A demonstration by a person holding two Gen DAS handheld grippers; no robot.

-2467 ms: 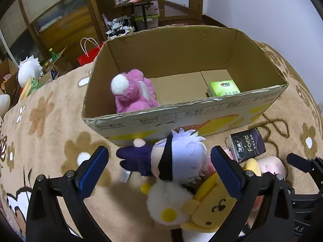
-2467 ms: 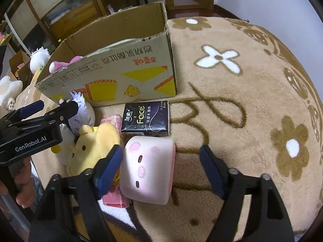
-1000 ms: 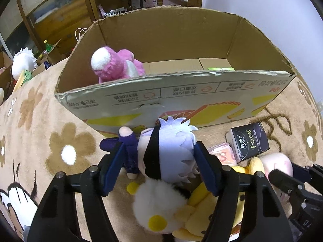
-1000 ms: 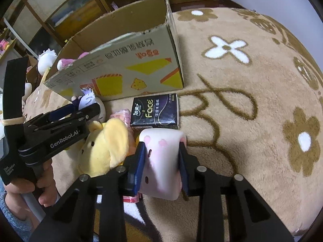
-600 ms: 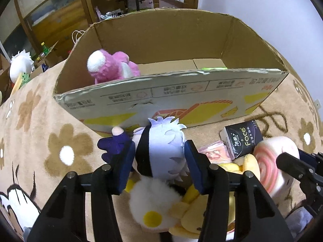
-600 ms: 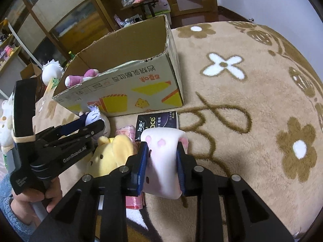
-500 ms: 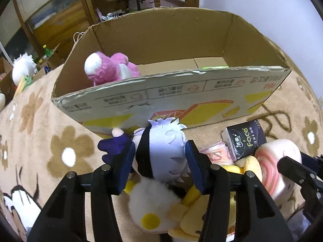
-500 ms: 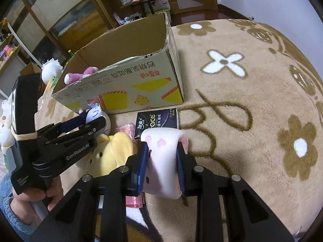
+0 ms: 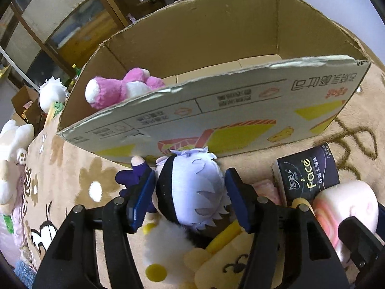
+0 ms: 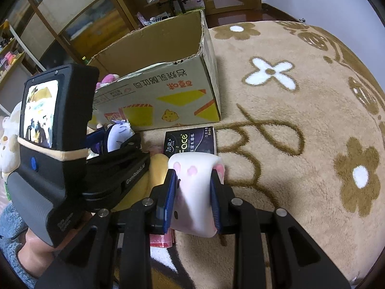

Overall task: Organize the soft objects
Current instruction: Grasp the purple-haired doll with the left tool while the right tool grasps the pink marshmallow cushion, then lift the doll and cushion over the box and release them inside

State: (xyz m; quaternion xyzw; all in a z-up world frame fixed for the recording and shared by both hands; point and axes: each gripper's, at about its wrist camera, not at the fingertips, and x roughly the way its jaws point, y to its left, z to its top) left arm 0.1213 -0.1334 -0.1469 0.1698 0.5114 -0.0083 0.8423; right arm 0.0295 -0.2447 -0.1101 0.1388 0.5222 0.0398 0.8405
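Both grippers are pointing steeply down at the rug. The left gripper, low in the frame's centre, is straddling the doll, a white-haired head with a black band; its jaws are opening, blue pads at the doll's sides. The right gripper, bottom centre, is squeezing the pink cushion tight, denting its sides. The box is filling the upper frame, a pink plush inside at left.
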